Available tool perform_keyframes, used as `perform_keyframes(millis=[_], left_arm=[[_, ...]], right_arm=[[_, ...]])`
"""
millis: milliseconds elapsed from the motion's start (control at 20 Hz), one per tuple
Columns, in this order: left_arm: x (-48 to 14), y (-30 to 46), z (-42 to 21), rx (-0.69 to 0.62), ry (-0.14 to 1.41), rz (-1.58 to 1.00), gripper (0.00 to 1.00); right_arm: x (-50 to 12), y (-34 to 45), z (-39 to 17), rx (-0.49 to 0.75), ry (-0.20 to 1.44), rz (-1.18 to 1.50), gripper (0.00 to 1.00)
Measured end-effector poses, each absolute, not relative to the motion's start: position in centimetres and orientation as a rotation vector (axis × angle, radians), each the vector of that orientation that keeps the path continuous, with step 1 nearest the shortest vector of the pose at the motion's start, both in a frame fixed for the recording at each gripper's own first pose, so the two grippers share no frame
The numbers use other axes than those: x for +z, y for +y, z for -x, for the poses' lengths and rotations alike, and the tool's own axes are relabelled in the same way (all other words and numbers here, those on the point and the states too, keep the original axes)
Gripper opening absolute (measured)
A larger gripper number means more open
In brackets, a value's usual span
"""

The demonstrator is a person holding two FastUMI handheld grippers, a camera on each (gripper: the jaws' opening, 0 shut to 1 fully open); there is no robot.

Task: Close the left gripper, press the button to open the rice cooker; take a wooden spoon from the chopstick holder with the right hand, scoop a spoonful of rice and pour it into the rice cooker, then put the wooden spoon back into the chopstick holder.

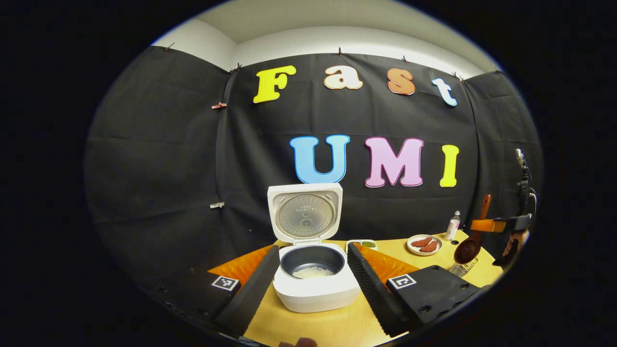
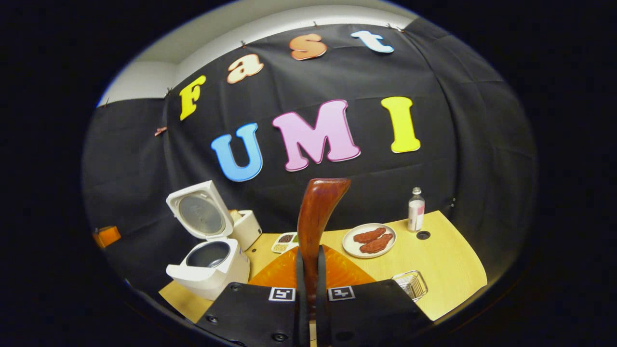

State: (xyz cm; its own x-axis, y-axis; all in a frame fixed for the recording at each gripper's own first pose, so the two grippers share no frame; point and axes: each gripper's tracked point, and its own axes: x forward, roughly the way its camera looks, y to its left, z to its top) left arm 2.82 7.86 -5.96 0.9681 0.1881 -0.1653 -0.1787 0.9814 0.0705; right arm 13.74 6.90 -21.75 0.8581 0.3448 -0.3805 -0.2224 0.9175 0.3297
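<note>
Wooden spoon point(image 2: 315, 226) stands clamped upright in right tool point(image 2: 308, 289).

plate point(image 2: 369, 240) with two reddish pieces | bottle point(image 2: 416, 210) near the wall | small divided dish point(image 2: 285, 242) | wooden surface point(image 2: 448, 270)

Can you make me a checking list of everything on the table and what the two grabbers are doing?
Surface: wooden table, bare in front of the rice cooker.
Job's things: rice cooker with its lid up and some rice in the pot; wooden spoon in the right gripper; wire chopstick holder on the table.
Clutter: plate of sausages, small bottle, dish of beans.
Grippers: left gripper fingers spread either side of the cooker; right gripper fingers pressed on the spoon handle, bowl hanging above the holder.
Cables: nothing seen.
Surroundings: black cloth wall.
</note>
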Motion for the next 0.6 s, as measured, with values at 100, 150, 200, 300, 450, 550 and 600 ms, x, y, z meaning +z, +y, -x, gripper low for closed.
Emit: perform_keyframes(millis=[100,150,200,300,450,550,600], left_arm=[[-5.9,8.3,-2.8,0.170,0.168,-0.053,0.97],[-6.1,8.5,-2.9,0.163,0.170,-0.044,0.97],[-6.4,8.6,-2.9,0.155,0.170,-0.031,0.97],[-7.1,8.9,-2.8,0.140,0.179,-0.012,0.97],[-7.9,9.8,-2.8,0.132,0.177,-0.014,0.97],[-8.1,10.2,-2.8,0.131,0.175,-0.005,0.97],[-8.3,10.6,-2.7,0.134,0.177,-0.001,0.97]], right_arm=[[-23.8,9.8,-13.1,0.328,0.478,-0.198,0.10],[-25.0,10.9,-13.0,0.337,0.493,-0.148,0.10],[-26.4,11.7,-12.7,0.336,0.505,-0.103,0.10],[-29.4,13.1,-12.3,0.328,0.532,-0.021,0.10],[-33.9,14.4,-11.2,0.320,0.573,0.133,0.10],[-36.4,14.5,-10.4,0.306,0.588,0.253,0.10],[-37.5,14.3,-10.1,0.292,0.595,0.304,0.10]])
